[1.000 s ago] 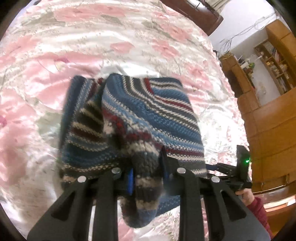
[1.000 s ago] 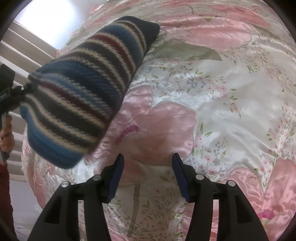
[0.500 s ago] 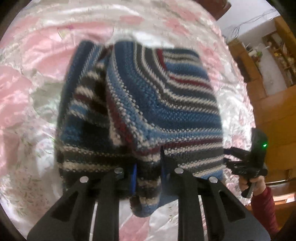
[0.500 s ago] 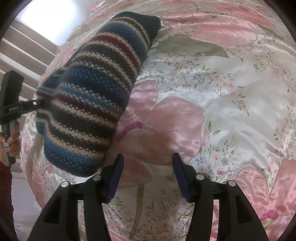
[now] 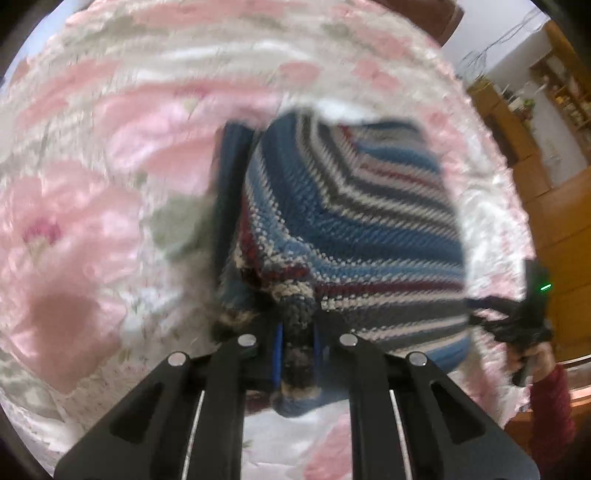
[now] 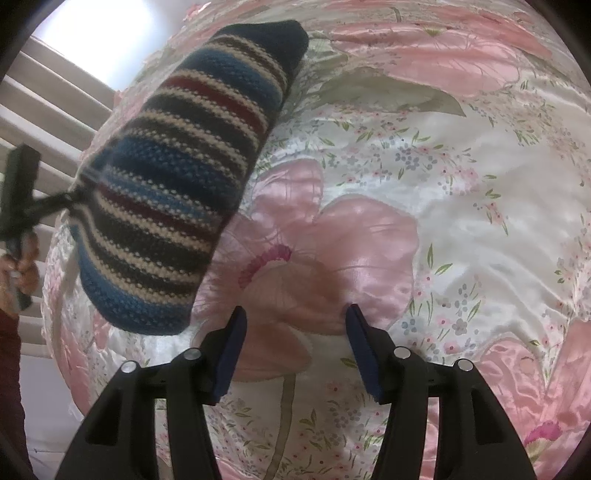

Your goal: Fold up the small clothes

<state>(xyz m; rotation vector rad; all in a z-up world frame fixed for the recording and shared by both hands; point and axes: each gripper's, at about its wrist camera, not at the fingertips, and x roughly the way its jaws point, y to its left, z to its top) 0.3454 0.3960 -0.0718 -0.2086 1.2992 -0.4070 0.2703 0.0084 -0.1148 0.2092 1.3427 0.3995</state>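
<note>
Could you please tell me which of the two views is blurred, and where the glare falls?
Left wrist view: motion blur smears the bedspread and softens the striped knit. Right wrist view: mostly sharp, the knit's stripes crisp; a blown-out window at top left, sheen on the satin bedspread.

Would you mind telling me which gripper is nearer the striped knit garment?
Left. The left gripper is clamped on the striped knit garment; the right gripper hangs open beside it, apart.

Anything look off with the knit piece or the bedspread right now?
Nothing damaged or spilled. The striped knit hangs bunched and uneven from the left gripper, which pinches one edge. The right gripper is open and empty over the floral bedspread.
</note>
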